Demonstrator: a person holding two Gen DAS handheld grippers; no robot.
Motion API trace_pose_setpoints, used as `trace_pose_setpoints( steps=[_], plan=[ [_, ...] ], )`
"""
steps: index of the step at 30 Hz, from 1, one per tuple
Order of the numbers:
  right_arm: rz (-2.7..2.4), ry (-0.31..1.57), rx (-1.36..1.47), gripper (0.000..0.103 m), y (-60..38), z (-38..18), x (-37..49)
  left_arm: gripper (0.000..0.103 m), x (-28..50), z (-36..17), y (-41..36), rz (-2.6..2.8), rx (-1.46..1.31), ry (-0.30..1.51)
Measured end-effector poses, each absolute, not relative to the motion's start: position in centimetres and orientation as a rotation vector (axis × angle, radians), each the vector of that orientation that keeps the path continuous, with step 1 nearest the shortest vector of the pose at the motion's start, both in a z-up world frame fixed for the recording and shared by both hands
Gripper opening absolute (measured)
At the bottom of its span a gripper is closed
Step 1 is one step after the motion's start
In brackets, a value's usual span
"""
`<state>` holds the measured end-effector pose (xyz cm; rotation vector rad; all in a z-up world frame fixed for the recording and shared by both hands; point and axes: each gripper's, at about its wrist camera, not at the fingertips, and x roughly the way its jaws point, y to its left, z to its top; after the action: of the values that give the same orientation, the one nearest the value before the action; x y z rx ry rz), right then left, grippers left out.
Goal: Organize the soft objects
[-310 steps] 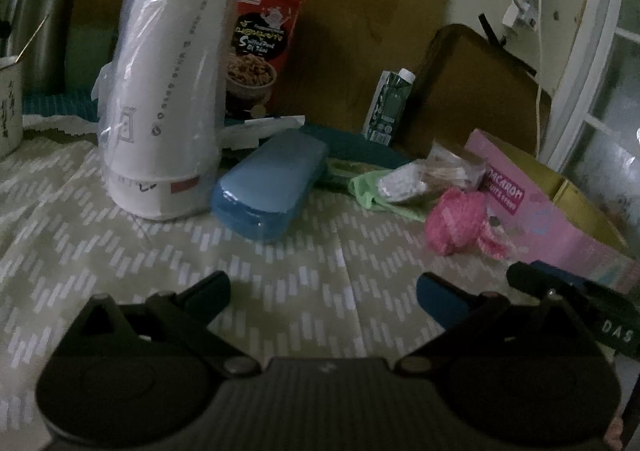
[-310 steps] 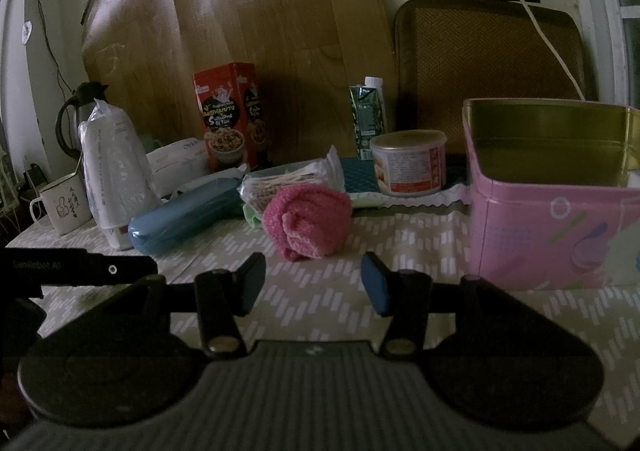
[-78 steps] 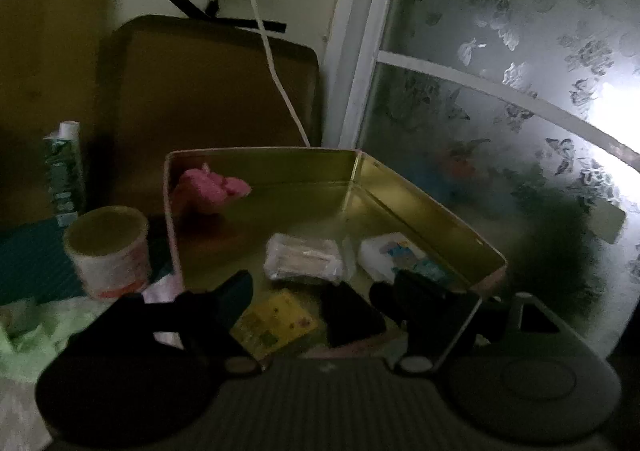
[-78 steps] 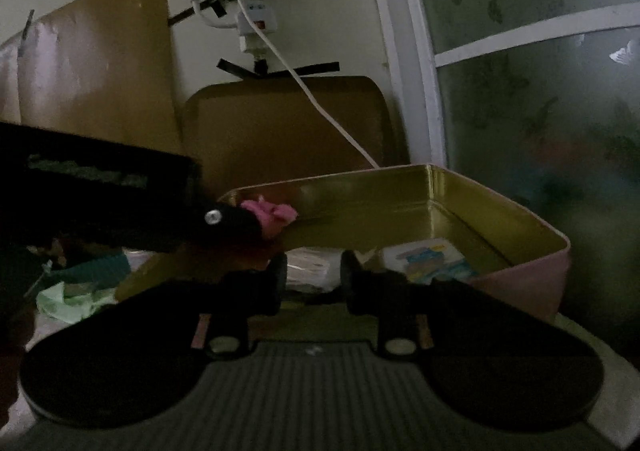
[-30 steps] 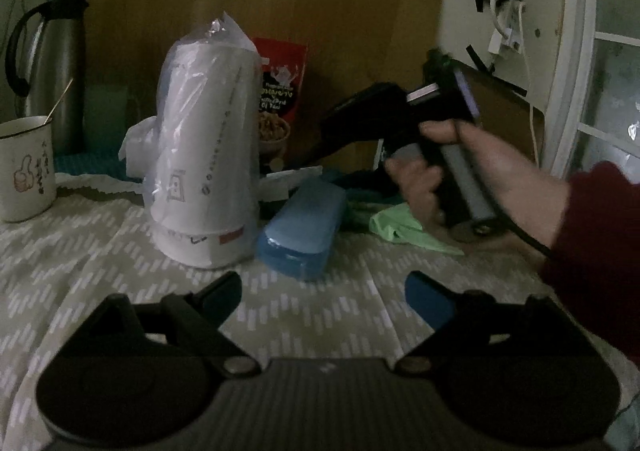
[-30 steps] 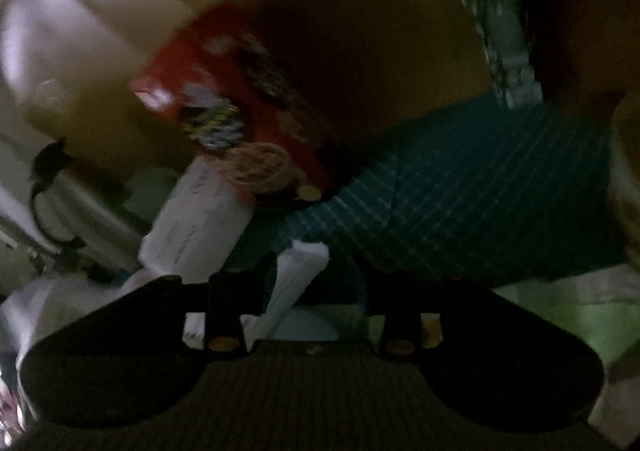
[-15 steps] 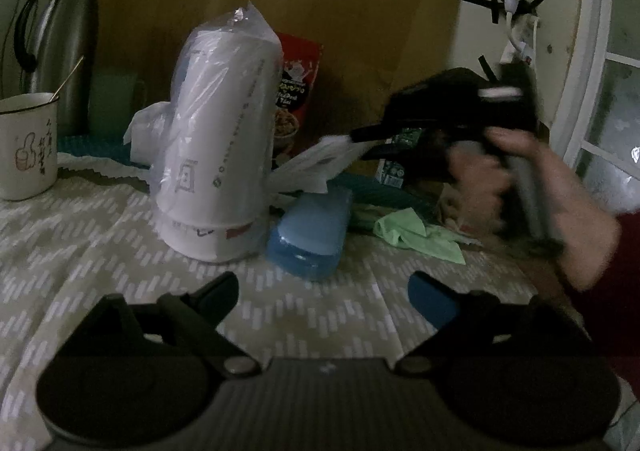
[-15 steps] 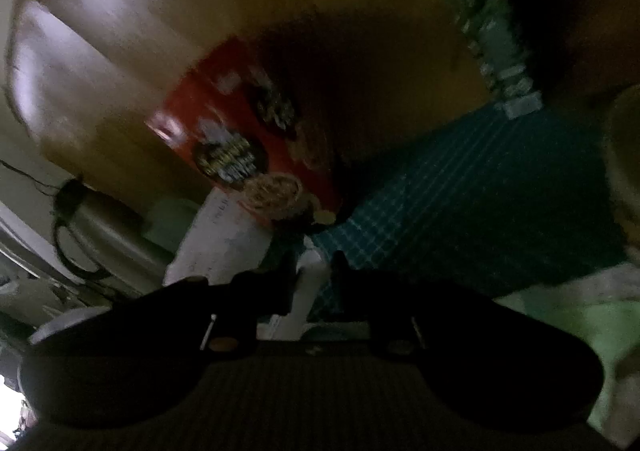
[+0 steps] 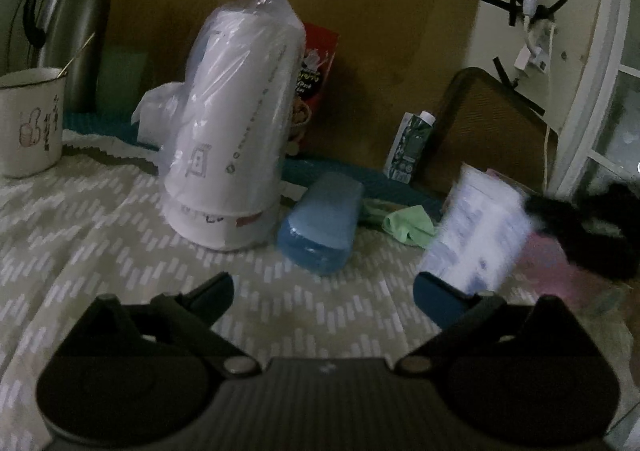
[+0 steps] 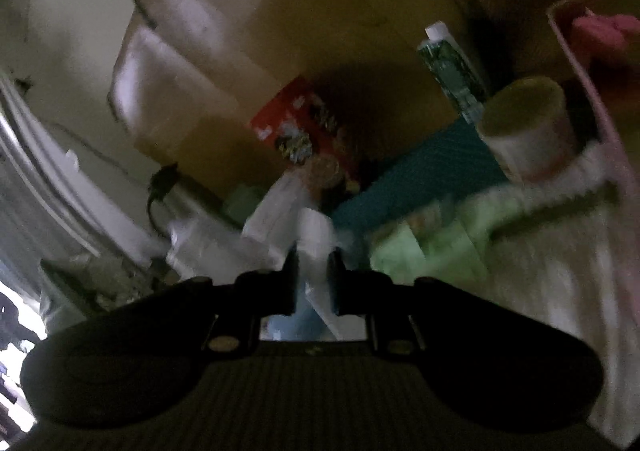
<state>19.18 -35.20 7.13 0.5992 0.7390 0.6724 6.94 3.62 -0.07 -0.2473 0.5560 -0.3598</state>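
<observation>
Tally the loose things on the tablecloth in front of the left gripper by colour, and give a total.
White: 3, the bagged cup stack, the mug and the soft white pack held in the right gripper.
Blue: 1, the blue case.
Green: 1, the green cloth.
Total: 5.

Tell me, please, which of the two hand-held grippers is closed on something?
The right hand-held gripper: it is shut on the white packet, whereas the left hand-held gripper stands wide open, nothing between its fingers.
</observation>
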Motion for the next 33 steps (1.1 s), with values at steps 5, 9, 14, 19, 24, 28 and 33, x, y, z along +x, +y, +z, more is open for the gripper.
trace_pose_setpoints(
  steps=[5, 9, 14, 19, 24, 28, 33],
  plan=[
    [0.732, 0.818, 0.695, 0.017, -37.6, 4.9, 15.8, 0.100, 7.4, -0.3, 3.7, -0.359, -0.256, 0.587],
    [0.662, 0.815, 0.679, 0.019, -38.8, 4.2, 14.6, 0.100, 7.4, -0.3, 3.5, -0.351, -0.248, 0.595],
    [0.540, 0.770, 0.509, 0.040, -38.3, 4.5, 14.3, 0.101, 7.4, -0.4, 3.5, -0.343, -0.238, 0.597],
    [0.571, 0.790, 0.452, 0.043, -37.5, 3.7, 14.1, 0.101, 7.6, -0.4, 3.5, -0.347, -0.238, 0.608],
    [0.671, 0.852, 0.355, 0.043, -37.0, 2.5, 12.6, 0.101, 7.7, -0.5, 3.5, -0.348, -0.239, 0.613],
    [0.695, 0.821, 0.251, 0.043, -36.6, 3.0, 11.2, 0.101, 7.7, -0.5, 3.5, -0.349, -0.239, 0.617],
    [0.636, 0.753, 0.198, 0.045, -37.7, 4.0, 11.1, 0.101, 7.7, -0.5, 3.5, -0.351, -0.238, 0.617]
  ],
)
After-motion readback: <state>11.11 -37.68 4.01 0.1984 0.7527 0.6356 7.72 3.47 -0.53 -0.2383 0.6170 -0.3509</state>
